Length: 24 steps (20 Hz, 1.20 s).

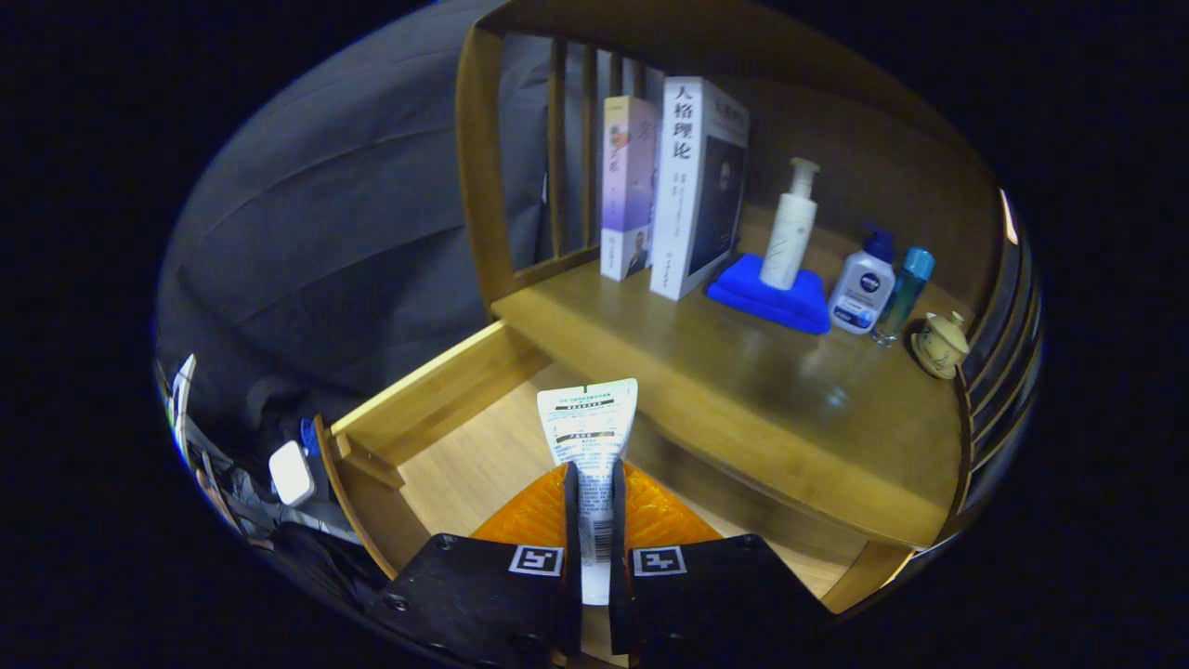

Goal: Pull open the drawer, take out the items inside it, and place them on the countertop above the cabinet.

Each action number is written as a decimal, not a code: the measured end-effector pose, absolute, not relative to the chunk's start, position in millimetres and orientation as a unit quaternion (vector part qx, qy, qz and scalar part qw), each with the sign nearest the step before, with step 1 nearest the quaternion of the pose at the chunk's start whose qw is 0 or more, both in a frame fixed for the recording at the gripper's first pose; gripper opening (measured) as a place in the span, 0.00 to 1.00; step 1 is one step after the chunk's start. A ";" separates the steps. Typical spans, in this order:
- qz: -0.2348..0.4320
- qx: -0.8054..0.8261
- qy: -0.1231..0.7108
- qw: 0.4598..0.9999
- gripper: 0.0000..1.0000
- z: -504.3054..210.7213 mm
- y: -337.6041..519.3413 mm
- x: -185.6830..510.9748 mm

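Observation:
My gripper (593, 520) is shut on a white squeeze tube (589, 427), which stands up between the two fingers with its flat crimped end pointing away from me. The tube hangs above the pulled-out wooden drawer (437, 395), whose pale floor shows below and to the left. The cabinet's wooden countertop (743, 381) lies just beyond and to the right of the tube, at about the height of its crimped end.
On the countertop stand two upright books (673, 186), a folded blue cloth (771, 297) with a white pump bottle (790, 228) on it, a white-and-blue bottle (864, 288), a slim teal bottle (903, 293) and a small lidded cup (940, 344). Wooden slats close the shelf's sides.

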State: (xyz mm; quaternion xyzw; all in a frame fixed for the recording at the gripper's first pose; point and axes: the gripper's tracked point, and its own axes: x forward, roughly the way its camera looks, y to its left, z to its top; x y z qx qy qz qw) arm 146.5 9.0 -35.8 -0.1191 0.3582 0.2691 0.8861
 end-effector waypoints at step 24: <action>0.026 0.201 0.340 0.918 0.15 -33.3 -54.6 275.6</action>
